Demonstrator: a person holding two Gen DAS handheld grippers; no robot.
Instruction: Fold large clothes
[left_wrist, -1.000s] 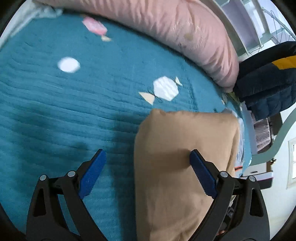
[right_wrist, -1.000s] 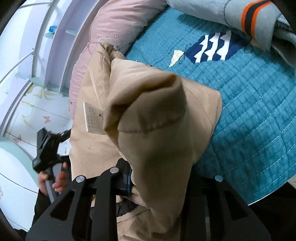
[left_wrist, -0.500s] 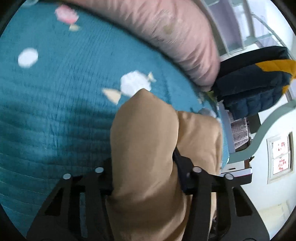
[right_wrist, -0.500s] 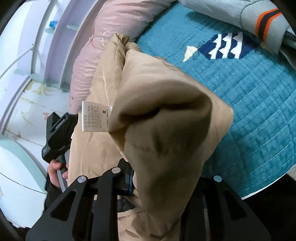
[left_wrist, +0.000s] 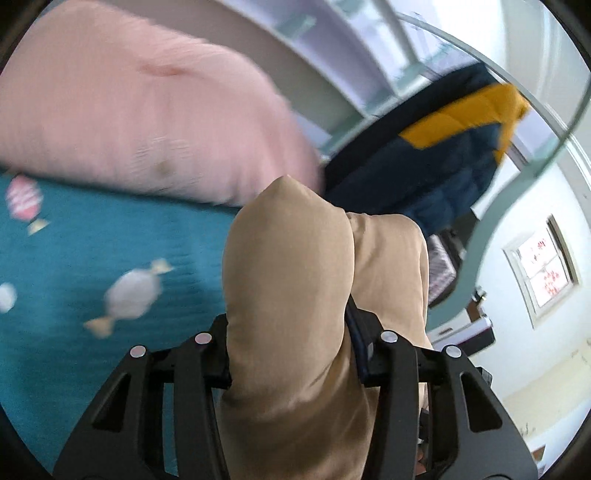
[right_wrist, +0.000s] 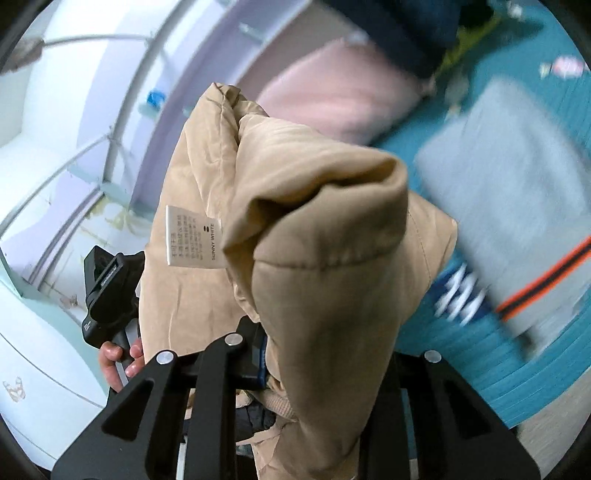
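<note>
Coat (left_wrist: 291, 295), tan, fills both views, clamped in left gripper (left_wrist: 288, 343) and right gripper (right_wrist: 325, 354), above teal quilt (left_wrist: 110, 229). Pink pillow (left_wrist: 147, 122) and navy jacket (left_wrist: 436, 170) behind. Grey garment (right_wrist: 517, 206) on quilt. White label (right_wrist: 194, 236) hangs from coat.

A pink pillow (left_wrist: 140, 122) lies at ten o'clock on the teal candy-print quilt (left_wrist: 110, 236). A navy and yellow padded garment (left_wrist: 436, 162), apparently a jacket, sits at two o'clock, touching the pillow's end.
</note>
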